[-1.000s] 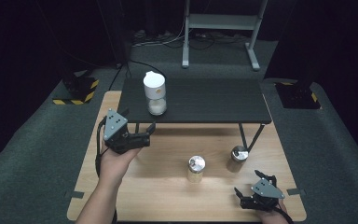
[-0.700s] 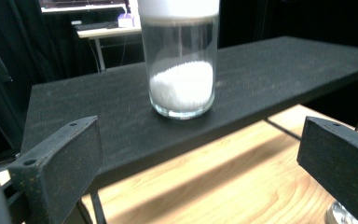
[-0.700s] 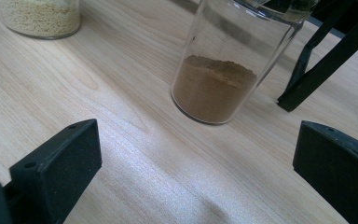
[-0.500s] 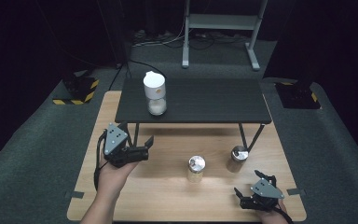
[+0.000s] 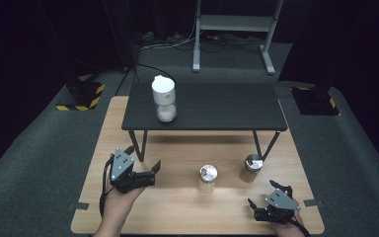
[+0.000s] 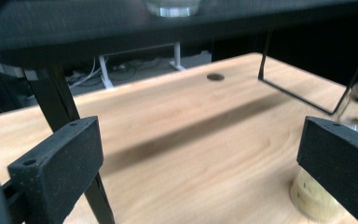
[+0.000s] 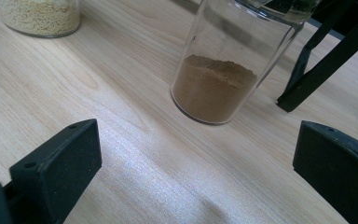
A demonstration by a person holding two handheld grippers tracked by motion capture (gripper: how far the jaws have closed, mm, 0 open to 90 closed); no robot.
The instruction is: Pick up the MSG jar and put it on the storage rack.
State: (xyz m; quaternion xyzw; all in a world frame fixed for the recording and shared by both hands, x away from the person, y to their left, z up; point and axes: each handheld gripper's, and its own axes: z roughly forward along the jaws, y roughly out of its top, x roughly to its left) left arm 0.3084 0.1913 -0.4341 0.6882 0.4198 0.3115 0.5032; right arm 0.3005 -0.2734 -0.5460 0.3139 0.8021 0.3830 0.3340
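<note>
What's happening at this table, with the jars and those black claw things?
A person holds a two-jaw gripper in each hand over a light wooden table. The left gripper is open, aimed towards the glass jar of pale grains. The right gripper is open too, facing the glass jar of brown powder. Neither jar is gripped. A white-lidded jar stands on the low black shelf.

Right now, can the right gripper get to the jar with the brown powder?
Probably yes. The right gripper has its jaws open, and the jar of brown powder stands just ahead of it on bare wooden table. Nothing lies between them; the black shelf leg is off to one side.
</note>
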